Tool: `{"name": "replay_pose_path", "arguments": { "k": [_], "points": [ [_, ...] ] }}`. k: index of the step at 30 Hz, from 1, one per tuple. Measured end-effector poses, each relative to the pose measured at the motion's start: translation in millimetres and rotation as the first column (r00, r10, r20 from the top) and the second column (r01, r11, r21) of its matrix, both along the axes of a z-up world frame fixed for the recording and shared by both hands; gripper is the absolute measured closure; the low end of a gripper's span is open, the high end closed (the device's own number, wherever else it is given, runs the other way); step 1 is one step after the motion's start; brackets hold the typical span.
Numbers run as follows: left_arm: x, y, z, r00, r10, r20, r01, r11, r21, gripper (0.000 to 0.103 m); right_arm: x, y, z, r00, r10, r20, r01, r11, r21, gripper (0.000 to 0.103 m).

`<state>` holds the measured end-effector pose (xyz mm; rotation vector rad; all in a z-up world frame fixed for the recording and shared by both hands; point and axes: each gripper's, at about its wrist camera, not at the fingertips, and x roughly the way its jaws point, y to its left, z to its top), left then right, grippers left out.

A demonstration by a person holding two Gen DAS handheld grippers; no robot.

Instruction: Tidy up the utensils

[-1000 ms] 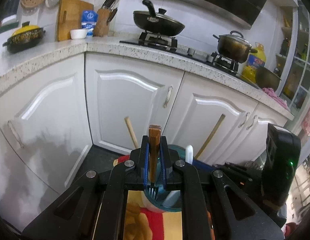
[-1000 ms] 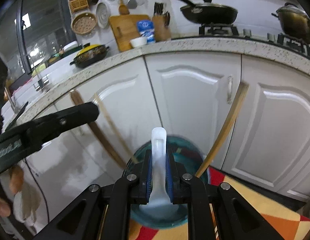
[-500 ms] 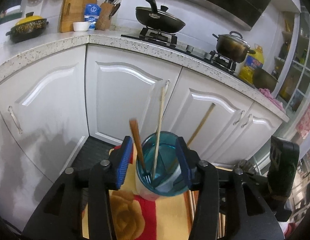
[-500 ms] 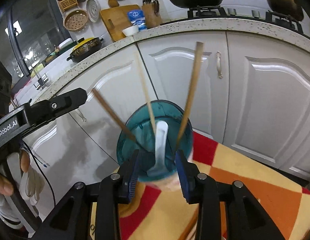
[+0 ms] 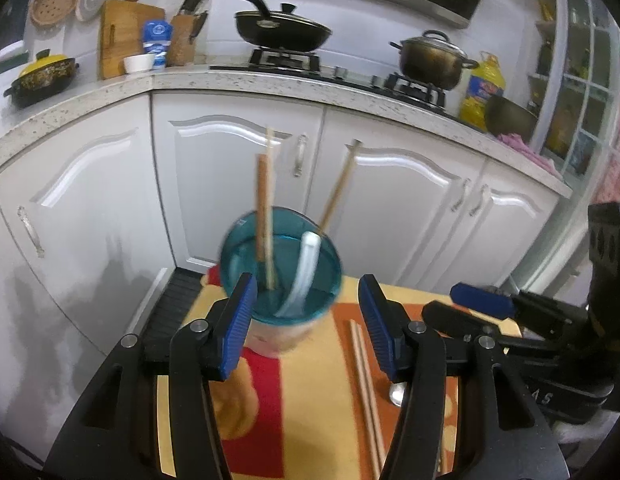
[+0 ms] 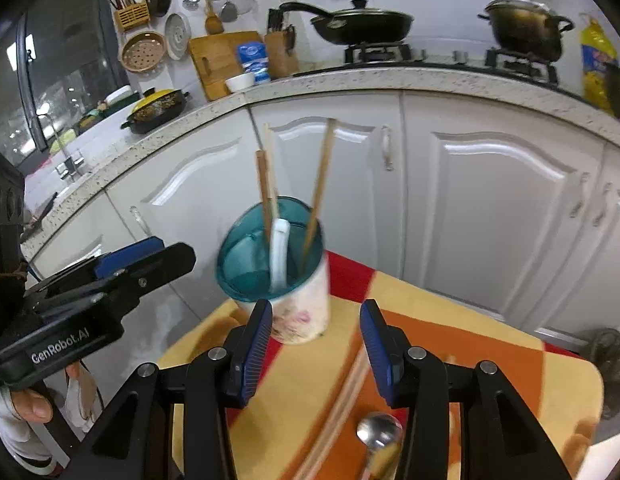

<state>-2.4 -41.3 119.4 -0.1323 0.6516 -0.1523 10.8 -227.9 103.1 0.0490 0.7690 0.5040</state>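
Left gripper (image 5: 307, 318) stood with jaws apart, having just been opening, nothing clamped; the teal-rimmed utensil cup (image 5: 281, 276) sat beyond the pads, centre of that frame, on the red-and-yellow mat (image 5: 322, 420). Right gripper (image 6: 316, 344) likewise apart after just opening, nothing between its pads; the cup (image 6: 287, 280) stood just ahead at centre. Inside the cup: a white spoon (image 5: 303, 268), a brown-handled piece (image 5: 263, 208) and pale chopsticks (image 5: 338, 188) leaning against the rim. Right view alone showed the cup's white floral side and a metal spoon (image 6: 378, 434) lying on the mat at lower centre between the gripper arms; the left view caught only its bowl tip. Left view alone showed a loose pair of chopsticks (image 5: 366, 384) clearly, flat on the mat right of the cup; in the right view these were a blur. Mat's near-left edge fell off toward the white cabinet doors (image 6: 490, 208); open mat lay to the right of the cup. Each gripper appeared at the other's frame edge.
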Motion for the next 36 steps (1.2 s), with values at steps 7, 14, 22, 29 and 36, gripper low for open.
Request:
{"name": "replay_pose_path", "arguments": {
  "k": [7, 14, 22, 29, 36],
  "points": [
    [-14.4, -33.3, -7.2, 0.997, -0.079, -0.013, 0.079, 0.997, -0.016, 0.045, -24.3, -44.2, 3.5, 0.995, -0.096, 0.021, 0.096, 0.995, -0.012, 0.059],
    [-18.0, -58.9, -4.3, 0.992, -0.124, -0.016, 0.124, 0.992, 0.007, 0.043, -28.7, -84.7, 4.2, 0.985, -0.174, 0.012, 0.174, 0.985, 0.015, 0.055],
    [-15.8, -74.1, -2.4, 0.988, -0.153, -0.016, 0.154, 0.988, 0.023, 0.043, -26.8, -101.1, 2.2, 0.980, -0.198, -0.005, 0.198, 0.979, 0.044, 0.046],
    [-16.2, -72.2, -4.7, 0.990, -0.138, -0.010, 0.138, 0.990, 0.037, 0.043, -25.8, -98.7, 2.3, 0.981, -0.195, -0.005, 0.195, 0.980, 0.040, 0.046],
    [-20.9, -67.2, -7.6, 0.991, -0.134, 0.004, 0.134, 0.990, 0.044, 0.043, -27.1, -91.2, 0.2, 0.983, -0.186, -0.003, 0.186, 0.982, 0.017, 0.043]
  ]
}}
